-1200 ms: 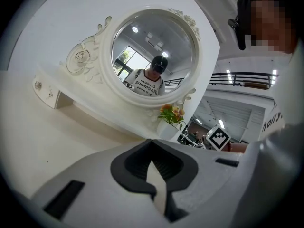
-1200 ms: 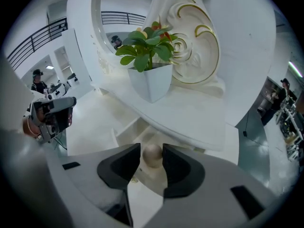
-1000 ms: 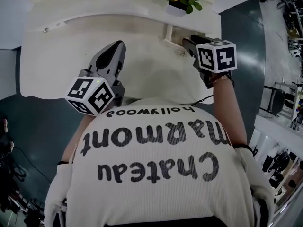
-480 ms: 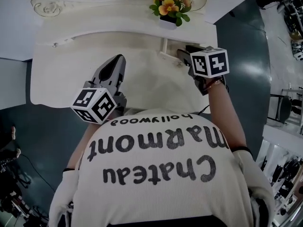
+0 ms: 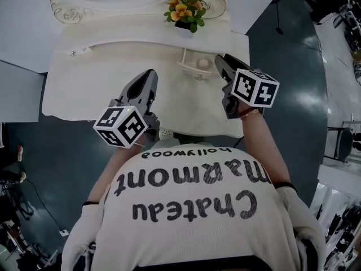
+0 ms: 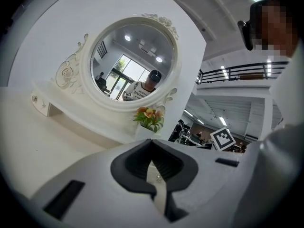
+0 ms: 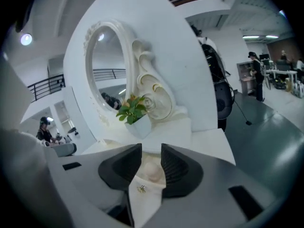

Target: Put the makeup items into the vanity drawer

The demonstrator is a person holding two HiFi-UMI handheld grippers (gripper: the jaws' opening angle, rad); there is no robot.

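Right tongs (image 5: 221,61) have lifted back from the drawer (image 5: 190,71), jaws apart though just narrowing, empty; left tongs (image 5: 148,75) shut, empty; round puff (image 5: 203,64) lies in the drawer just beyond the right tips, looks light and squashy: pinch mid-body, gently.

The right gripper (image 5: 221,61) is drawing back and up from the small drawer (image 5: 188,69), uncovering a pale round item (image 5: 202,64) inside; its jaws are just narrowing, standing apart, gripping nothing; the left gripper (image 5: 150,75) is lifting slightly too.
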